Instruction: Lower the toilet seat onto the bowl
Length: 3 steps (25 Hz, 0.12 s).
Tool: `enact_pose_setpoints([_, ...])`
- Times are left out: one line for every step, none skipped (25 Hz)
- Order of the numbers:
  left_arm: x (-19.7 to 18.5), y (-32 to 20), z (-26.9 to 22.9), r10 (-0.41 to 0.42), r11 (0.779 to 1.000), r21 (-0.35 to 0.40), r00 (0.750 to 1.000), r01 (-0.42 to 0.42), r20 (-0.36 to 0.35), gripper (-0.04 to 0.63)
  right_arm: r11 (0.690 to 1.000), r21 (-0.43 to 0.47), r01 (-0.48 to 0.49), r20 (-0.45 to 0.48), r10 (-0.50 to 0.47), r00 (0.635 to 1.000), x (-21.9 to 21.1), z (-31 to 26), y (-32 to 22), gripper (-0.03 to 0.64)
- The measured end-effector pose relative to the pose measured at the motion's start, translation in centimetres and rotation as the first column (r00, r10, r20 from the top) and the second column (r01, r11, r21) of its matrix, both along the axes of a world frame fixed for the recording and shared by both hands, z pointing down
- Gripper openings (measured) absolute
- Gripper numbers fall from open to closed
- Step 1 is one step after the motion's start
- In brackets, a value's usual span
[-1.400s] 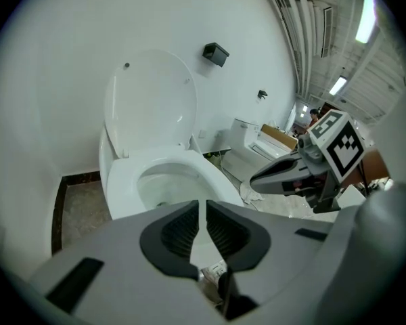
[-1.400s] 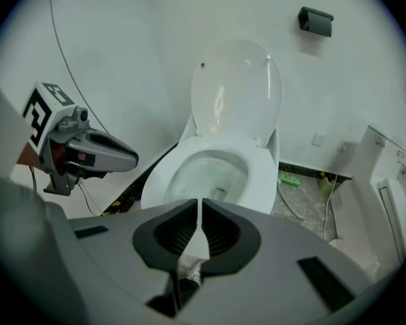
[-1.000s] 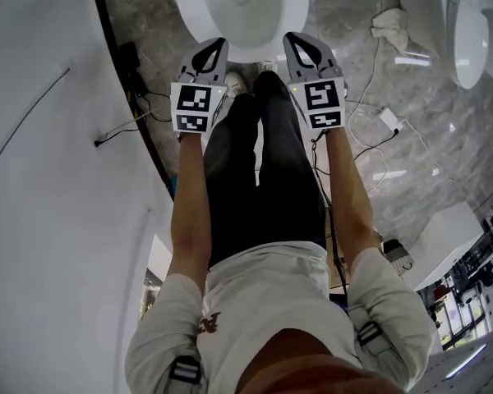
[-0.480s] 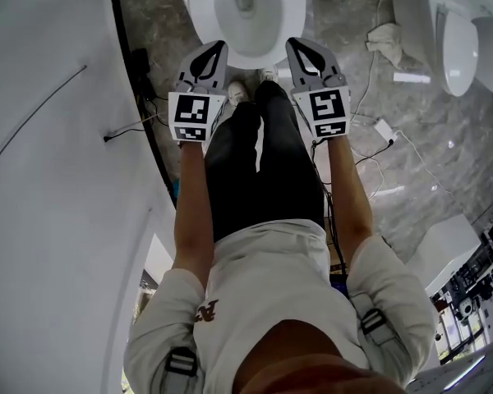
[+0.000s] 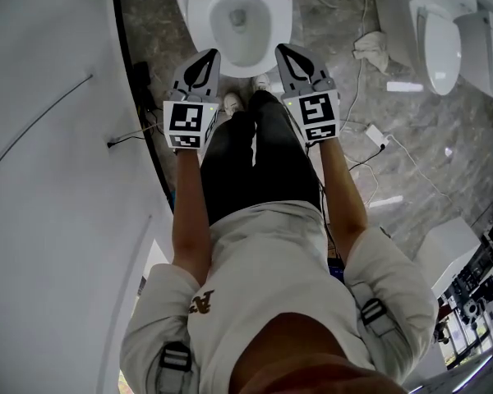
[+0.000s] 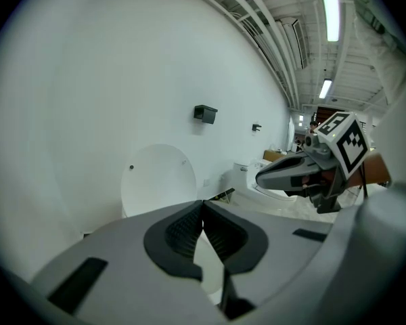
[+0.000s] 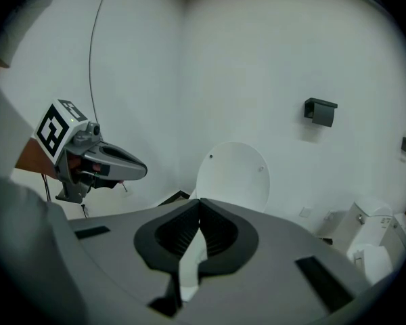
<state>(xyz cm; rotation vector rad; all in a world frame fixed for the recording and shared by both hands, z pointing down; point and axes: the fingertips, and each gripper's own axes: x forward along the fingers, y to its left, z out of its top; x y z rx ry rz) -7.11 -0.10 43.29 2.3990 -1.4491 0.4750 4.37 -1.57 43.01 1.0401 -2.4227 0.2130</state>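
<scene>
Left tool and right tool pressed together, empty, side by side near the toilet bowl. Its lid stands upright before me.

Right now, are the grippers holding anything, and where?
Nothing is held. The left gripper and the right gripper are both shut and empty, in front of the toilet.

left tool, right tool, both closed, empty

the right gripper, fingers together, faces the raised toilet lid.
</scene>
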Motion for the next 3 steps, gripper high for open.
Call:
enact_pose_setpoints([0.0,0.1,-0.5,-0.002,1.0,0.002,1.0,0.002,-0.002,0.023,1.0,0.003,0.001,0.0,-0.001,1.0,0.0,-0.5,0.1,0.021])
enact_pose_setpoints([0.1,0.2,-0.9,-0.005,1.0,0.004,1.0,0.005,-0.005,0.023,1.0,0.006,0.002,0.0,-0.002,1.0,0.1,-1.0,0.2,0.021])
enact_pose_setpoints([0.1,0.3,-1.4,-0.009,1.0,0.006,1.0,0.009,-0.008,0.023,1.0,0.009,0.003,-0.001,-0.003,1.0,0.1,-1.5,0.3,0.021])
